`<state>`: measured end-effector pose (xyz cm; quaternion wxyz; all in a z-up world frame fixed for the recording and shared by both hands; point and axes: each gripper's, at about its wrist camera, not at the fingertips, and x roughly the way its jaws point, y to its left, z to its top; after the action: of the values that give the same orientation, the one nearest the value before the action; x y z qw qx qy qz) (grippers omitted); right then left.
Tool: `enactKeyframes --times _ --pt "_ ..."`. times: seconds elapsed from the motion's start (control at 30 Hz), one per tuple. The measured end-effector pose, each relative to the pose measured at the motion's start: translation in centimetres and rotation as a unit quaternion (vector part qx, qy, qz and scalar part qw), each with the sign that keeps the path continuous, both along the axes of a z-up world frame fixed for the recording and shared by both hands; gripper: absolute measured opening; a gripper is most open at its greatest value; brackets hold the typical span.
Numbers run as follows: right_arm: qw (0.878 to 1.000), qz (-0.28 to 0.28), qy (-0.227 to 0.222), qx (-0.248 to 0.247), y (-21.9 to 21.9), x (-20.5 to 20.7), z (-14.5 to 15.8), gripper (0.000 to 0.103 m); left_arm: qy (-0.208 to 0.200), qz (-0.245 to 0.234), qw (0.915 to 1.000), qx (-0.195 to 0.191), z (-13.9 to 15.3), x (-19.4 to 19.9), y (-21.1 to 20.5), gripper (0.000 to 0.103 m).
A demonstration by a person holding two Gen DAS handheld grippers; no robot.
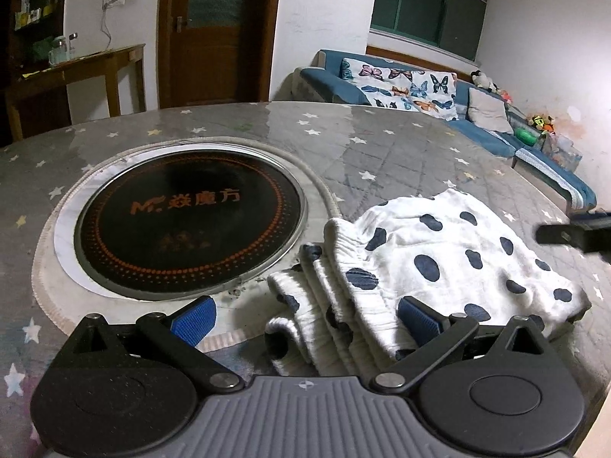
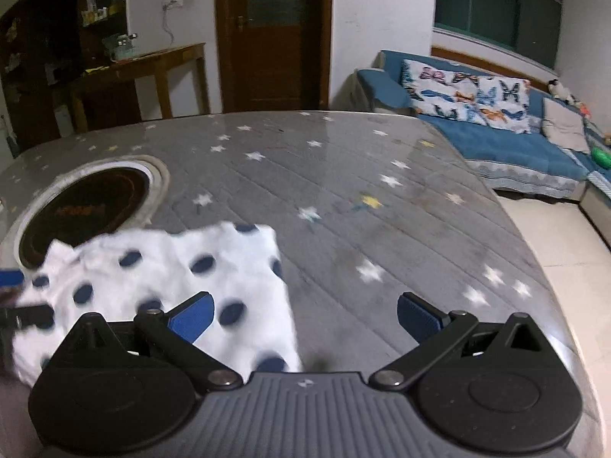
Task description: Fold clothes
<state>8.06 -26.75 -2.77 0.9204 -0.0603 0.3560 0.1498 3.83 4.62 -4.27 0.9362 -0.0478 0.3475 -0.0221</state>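
Folded garment (image 1: 439,263): soft white crinkled cotton with navy blobs, ribbed waistband layers stacked at 7 o'clock, lying on the quilted grey star-print worktop (image 1: 401,145). Round glossy black glass hob (image 1: 191,221) with a steel rim sits just beside it at 9 o'clock. Left gripper (image 1: 305,315) spread apart, empty, over the waistband. Right gripper (image 2: 305,315) spread apart, empty; garment at its 9 o'clock.

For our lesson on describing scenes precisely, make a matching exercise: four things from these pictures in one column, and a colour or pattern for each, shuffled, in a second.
Things:
1. garment
2. table cover
3. sofa
4. round cooktop

Descriptions:
A. grey with stars
B. black with an orange ring of dots
C. white with dark spots
D. blue

Pairs: 1-C, 2-A, 3-D, 4-B
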Motion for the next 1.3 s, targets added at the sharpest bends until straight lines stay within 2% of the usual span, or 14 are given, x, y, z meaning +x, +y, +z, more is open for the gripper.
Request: enactKeyframes --times 0.13,0.3,0.4,0.57,0.77,1.03,1.17,1.3 --pt "0.999 -0.036 -0.007 0.004 -2.9 -2.3 0.1 0.103 0.002 0.005 1.0 0.005 -0.2 -0.1 0.0 0.103" --pt "0.999 -0.049 -0.012 0.011 -5.1 -5.1 -0.1 0.103 0.002 0.007 0.9997 0.022 -0.3 0.0 -0.4 0.103" --pt "0.999 -0.039 -0.016 0.022 -5.0 -6.7 -0.4 0.103 0.002 0.008 0.9996 0.027 -0.3 0.0 -0.6 0.103" --pt "0.999 0.013 -0.03 -0.007 -2.2 -8.8 -1.7 0.103 0.005 0.011 0.9994 0.032 -0.3 0.0 -0.7 0.103" --pt "0.998 0.015 -0.055 -0.029 -0.4 -8.4 -2.6 0.103 0.008 0.012 0.9994 0.032 -0.3 0.0 -0.7 0.103" --pt "0.993 -0.068 -0.074 -0.058 -3.3 -7.6 -3.2 0.103 0.011 0.013 0.9995 0.028 -0.5 0.0 -0.5 0.103" --pt "0.994 -0.085 -0.061 -0.033 -4.2 -7.8 -3.6 0.103 0.012 0.012 0.9995 0.028 -0.7 0.0 -0.6 0.103" --pt "0.995 -0.071 -0.054 -0.045 -4.1 -8.4 -3.8 0.103 0.011 0.012 0.9994 0.031 -0.6 -0.1 -0.5 0.103"
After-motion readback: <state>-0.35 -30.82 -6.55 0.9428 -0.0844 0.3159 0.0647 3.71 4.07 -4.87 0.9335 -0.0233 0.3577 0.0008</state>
